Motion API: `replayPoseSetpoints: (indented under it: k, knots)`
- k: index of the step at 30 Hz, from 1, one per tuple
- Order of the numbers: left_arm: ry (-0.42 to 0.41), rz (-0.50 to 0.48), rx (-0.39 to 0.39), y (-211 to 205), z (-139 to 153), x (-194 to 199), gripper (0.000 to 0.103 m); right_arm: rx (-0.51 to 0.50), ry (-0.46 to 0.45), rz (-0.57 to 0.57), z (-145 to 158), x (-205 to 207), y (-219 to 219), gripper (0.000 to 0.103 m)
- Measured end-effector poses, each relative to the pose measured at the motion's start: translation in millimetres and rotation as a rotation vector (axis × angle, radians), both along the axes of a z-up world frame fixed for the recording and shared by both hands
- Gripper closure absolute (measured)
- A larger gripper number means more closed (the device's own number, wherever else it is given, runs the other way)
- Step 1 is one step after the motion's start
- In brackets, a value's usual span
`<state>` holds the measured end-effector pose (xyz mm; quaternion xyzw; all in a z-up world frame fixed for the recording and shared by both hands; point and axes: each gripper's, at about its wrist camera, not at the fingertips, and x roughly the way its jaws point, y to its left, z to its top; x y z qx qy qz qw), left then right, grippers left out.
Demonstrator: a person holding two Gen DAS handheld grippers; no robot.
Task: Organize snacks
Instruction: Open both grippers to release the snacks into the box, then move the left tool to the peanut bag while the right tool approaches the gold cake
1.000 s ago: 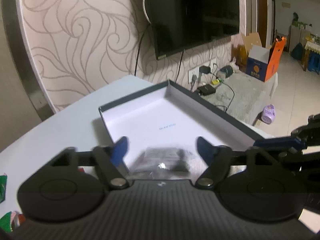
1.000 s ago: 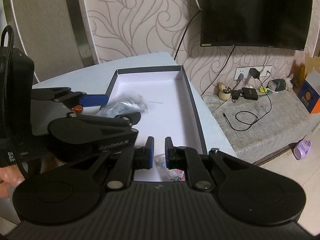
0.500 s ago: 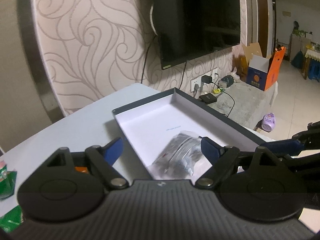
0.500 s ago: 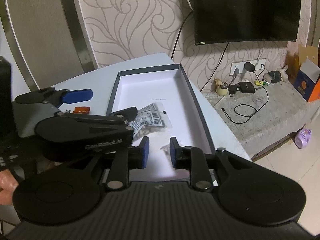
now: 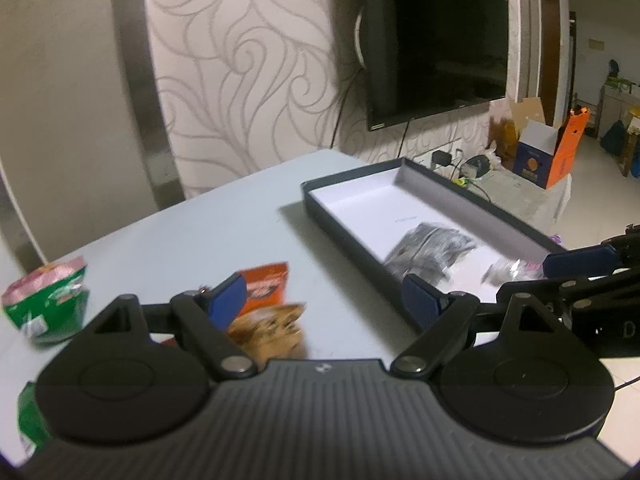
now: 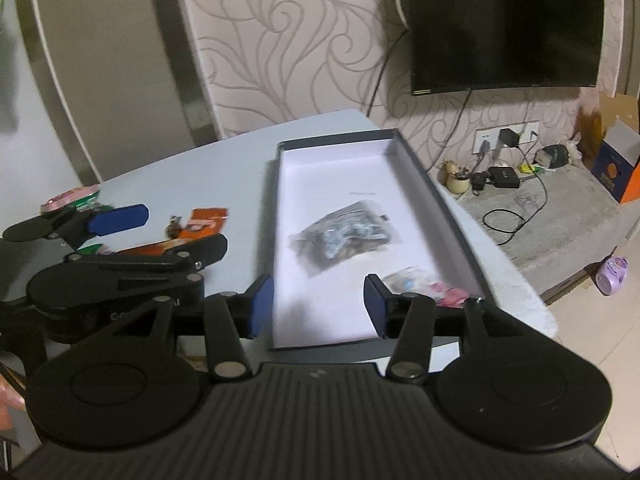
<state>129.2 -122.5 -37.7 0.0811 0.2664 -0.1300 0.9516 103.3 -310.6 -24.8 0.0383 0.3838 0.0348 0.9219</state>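
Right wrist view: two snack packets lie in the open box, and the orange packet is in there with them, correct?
Not quite. The box holds the grey packet and a small pink packet, but the orange packet lies on the table beside the box, as the right wrist view shows.

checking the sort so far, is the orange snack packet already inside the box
No, the orange snack packet lies on the table to the left of the box, outside its dark wall.

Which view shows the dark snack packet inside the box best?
The right wrist view: the dark snack packet lies unobstructed mid-box, seen from above. In the left wrist view it is blurred, more oblique and partly behind a finger.
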Motion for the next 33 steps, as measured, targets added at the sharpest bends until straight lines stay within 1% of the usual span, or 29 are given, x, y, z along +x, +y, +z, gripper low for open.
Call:
replayPoseSetpoints:
  k: [2, 4, 10, 18, 24, 30, 33]
  knots:
    - [0.005, 0.01, -0.001, 9.3, 0.5, -2.9, 0.017, 0.002, 0.003, 0.014, -0.2, -2.0, 11.5, 0.044]
    - [0.004, 0.018, 0.0, 17.2, 0.8, -5.3, 0.017, 0.005, -0.001, 0.026, 0.5, -4.6, 21.2, 0.039]
    - [0.01, 0.028, 0.006, 34.9, -0.1, -11.4, 0.017, 0.012, -0.006, 0.041, 2.3, -13.3, 46.3, 0.033]
    - [0.039, 0.024, 0.011, 52.2, -11.3, -15.1, 0.017, 0.019, 0.012, 0.037, -4.3, -25.8, 63.7, 0.032]
    - [0.076, 0.01, 0.018, 49.4, -25.4, -12.4, 0.017, 0.018, 0.028, 0.024, -7.7, -32.0, 65.7, 0.032]
    - [0.092, 0.013, 0.037, 37.1, -37.1, 1.4, 0.017, 0.013, 0.037, -0.002, -7.3, -39.1, 56.2, 0.031]
    - [0.103, 0.023, 0.05, 30.0, -42.8, 12.3, 0.017, 0.01, 0.036, -0.02, -6.6, -41.9, 49.0, 0.025]
